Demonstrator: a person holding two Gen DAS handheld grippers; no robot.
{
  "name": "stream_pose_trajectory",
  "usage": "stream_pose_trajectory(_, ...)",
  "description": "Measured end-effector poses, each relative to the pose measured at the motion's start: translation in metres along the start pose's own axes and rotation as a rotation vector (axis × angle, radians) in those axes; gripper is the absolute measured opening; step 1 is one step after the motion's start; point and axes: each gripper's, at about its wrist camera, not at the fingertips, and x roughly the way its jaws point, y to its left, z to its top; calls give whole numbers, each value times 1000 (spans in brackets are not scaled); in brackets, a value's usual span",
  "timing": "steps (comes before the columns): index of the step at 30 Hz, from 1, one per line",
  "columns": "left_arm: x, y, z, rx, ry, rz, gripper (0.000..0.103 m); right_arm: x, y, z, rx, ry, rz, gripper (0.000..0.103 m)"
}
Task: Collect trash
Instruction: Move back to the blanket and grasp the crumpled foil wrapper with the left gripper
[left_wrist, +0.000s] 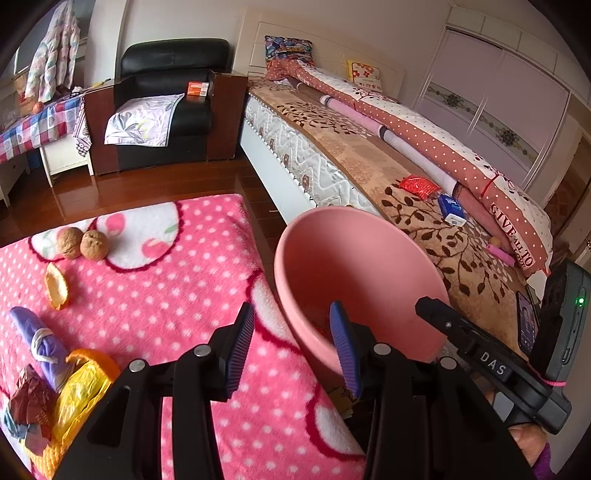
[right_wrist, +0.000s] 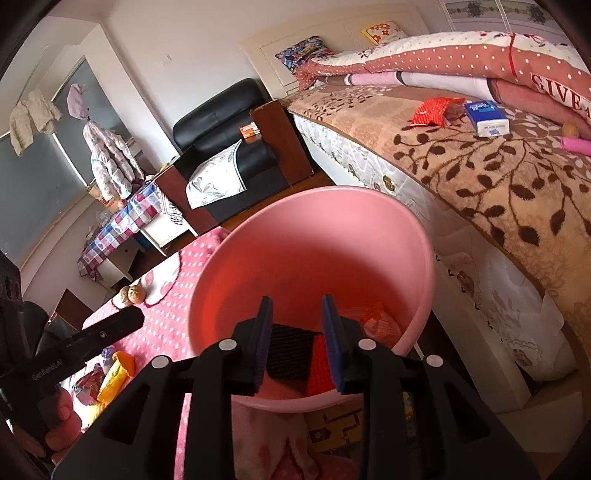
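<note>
Right now the right gripper (right_wrist: 295, 341) hangs over the mouth of the pink bin (right_wrist: 236, 258), its jaws closed on a flat piece of wrapper (right_wrist: 295, 354), black on one side and red on the other; the piece sits above the near rim, inside the bin's opening; deeper in the bin lies an orange-red wrapper (right_wrist: 380, 317) against the far wall.

Meanwhile the left gripper (left_wrist: 291, 347) is open and holds nothing; its left finger is over the pink polka-dot blanket (left_wrist: 166, 295), while its right finger overlaps the bin (left_wrist: 354, 258) at the near rim; the bin stands just beside the blanket's edge, between it and the bed (left_wrist: 332, 147).

On the blanket, to the left of the left gripper, the trash waits in a loose cluster: a yellow plastic bag (left_wrist: 79, 395) touching an orange peel (left_wrist: 96, 360); a purple wrapped bundle (left_wrist: 37, 339) tied with a white band; a crumpled brown-red wrapper (left_wrist: 31, 406) at the corner; a second orange peel (left_wrist: 56, 286) farther up; two walnuts (left_wrist: 83, 243) sit side by side, touching, near the blanket's far edge.

On the bed, well apart from the bin, lie a red packet (left_wrist: 419, 186) and a blue tissue pack (left_wrist: 451, 210), near each other.
</note>
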Motion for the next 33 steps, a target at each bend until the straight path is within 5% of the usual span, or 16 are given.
stream_pose_trajectory(17,-40,27,-34,2,-4,90,42,-4,57,-27,-99,64,85,28)
stream_pose_trajectory(33,-99,94,-69,-63,-68,241,42,-1,102,-56,-199,135,140,28)
